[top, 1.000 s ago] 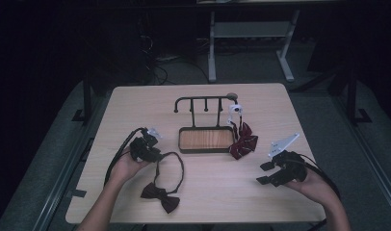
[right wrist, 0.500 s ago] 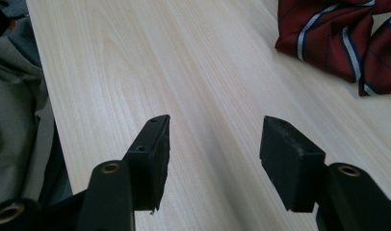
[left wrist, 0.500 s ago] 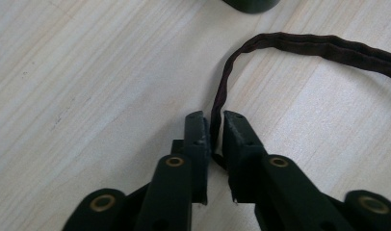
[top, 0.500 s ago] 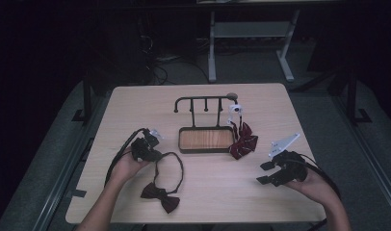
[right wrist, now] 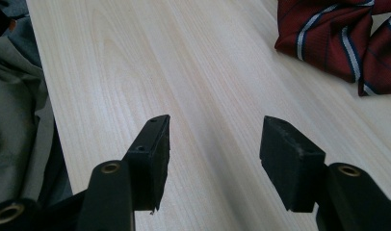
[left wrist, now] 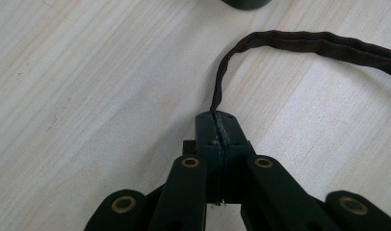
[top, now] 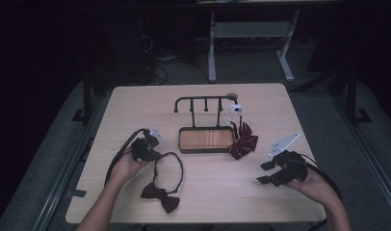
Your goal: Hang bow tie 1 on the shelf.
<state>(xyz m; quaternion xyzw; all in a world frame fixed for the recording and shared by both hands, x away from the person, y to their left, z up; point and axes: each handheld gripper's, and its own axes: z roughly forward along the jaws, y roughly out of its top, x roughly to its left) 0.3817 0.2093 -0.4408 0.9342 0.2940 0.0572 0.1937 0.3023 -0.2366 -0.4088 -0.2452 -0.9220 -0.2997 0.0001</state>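
High view: my left gripper (top: 150,150) is clamped on the dark bow tie's strap (left wrist: 261,43); the rack (top: 203,102) ahead holds nothing from it yet. My right gripper (right wrist: 213,154) hangs open, striped tie (right wrist: 347,38) just ahead.

No text, label, brand, number or sign can be read anywhere. The pale wooden table (top: 136,106) carries only its grain, and the dark red striped bow tie (right wrist: 343,38) shows white and blue stripes but no lettering.
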